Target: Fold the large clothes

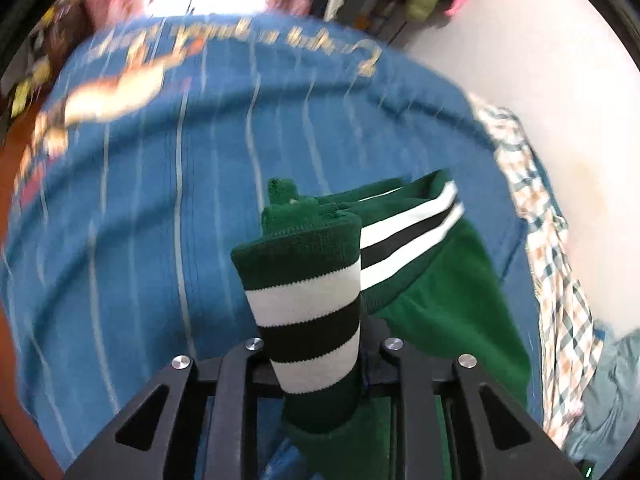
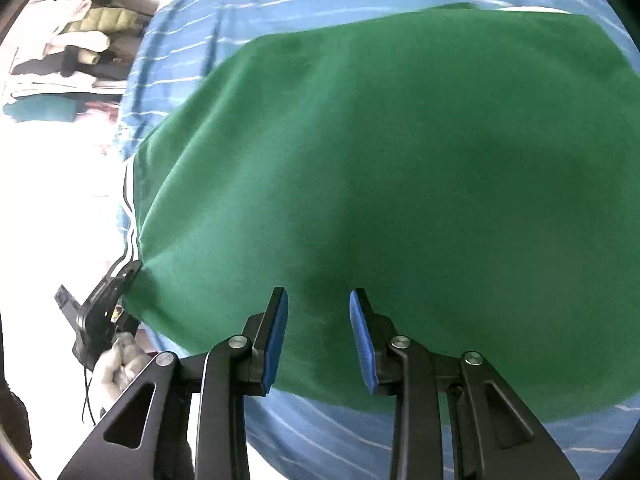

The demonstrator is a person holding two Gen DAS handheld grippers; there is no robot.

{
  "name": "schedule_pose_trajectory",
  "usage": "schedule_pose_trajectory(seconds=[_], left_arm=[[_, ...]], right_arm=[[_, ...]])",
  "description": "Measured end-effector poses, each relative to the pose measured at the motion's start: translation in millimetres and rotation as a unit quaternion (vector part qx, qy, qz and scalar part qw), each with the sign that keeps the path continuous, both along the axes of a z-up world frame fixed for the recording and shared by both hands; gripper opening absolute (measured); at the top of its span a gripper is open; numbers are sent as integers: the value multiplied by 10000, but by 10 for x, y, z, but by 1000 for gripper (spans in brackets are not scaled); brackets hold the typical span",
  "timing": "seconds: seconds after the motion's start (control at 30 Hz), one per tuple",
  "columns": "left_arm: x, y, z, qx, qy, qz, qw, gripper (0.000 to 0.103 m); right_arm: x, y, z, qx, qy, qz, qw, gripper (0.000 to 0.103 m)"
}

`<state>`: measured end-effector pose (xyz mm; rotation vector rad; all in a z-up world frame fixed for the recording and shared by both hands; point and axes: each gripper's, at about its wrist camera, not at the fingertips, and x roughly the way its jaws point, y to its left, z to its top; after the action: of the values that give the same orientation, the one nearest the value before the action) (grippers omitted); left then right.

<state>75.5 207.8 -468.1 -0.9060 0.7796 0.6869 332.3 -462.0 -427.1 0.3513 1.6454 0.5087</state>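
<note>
A large green garment (image 2: 380,168) lies spread on a blue striped cloth (image 2: 280,8). It has a ribbed cuff with white and black stripes (image 1: 308,304). My left gripper (image 1: 316,360) is shut on that striped cuff and holds it up over the blue cloth (image 1: 140,220); the fingertips are hidden by the fabric. My right gripper (image 2: 319,336) is open, its blue pads (image 2: 276,344) just above the green fabric near its front edge, holding nothing. The left gripper (image 2: 108,300) also shows in the right wrist view at the garment's left edge.
A plaid shirt (image 1: 556,272) and a grey-blue garment (image 1: 612,392) lie at the right edge of the blue cloth. Piles of clothes (image 2: 80,40) sit on the pale floor beyond. The blue cloth has an orange printed figure (image 1: 116,88) at the far left.
</note>
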Motion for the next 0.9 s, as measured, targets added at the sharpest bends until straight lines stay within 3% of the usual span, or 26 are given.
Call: schedule_pose_trajectory(seconds=[0.07,0.13,0.23,0.27,0.33,0.43,0.47,0.5,0.53,0.6,0.73,0.9], left_arm=[[-23,88,33,69,-13,-11,10000,20],[-7,168,-86,-102,-35,-116,9999,21],[49,287,-399,-440,125,-35,9989,30],[75,299,-480,-572,185,-27,9982,32],[75,315,-635,-793,146,38,9967,49],[91,274,-653,-732,-58,128,9972,49],[120,257,-616,-617,-28,115,9980,44],[139,254,-555,-470,51,118,9988,26],[158,258,-496,-388,75,104,9992,23],[169,290,-277,-190,2,100,9998,20],[288,356,305,528,-263,-220,9980,19],[474,304,1147,1651,-511,-880,9810,18]], right_arm=[[-4,277,-150,-288,9,182,9994,34],[23,448,-422,-805,105,351,9961,34],[44,569,-401,-1082,175,458,9929,36],[31,550,-357,-1097,196,487,9926,36],[2,491,-281,-887,220,445,9948,36],[-84,211,-165,-368,236,228,9988,36],[-128,81,-130,-252,244,92,9993,36],[-136,4,-117,-197,224,-23,9996,36],[-153,-100,-78,-192,204,-118,9995,36],[-226,-280,-4,-351,179,-331,9987,37],[-426,-845,277,-786,-30,-760,9940,68],[-650,-1594,530,-1174,-228,-1403,9829,74]])
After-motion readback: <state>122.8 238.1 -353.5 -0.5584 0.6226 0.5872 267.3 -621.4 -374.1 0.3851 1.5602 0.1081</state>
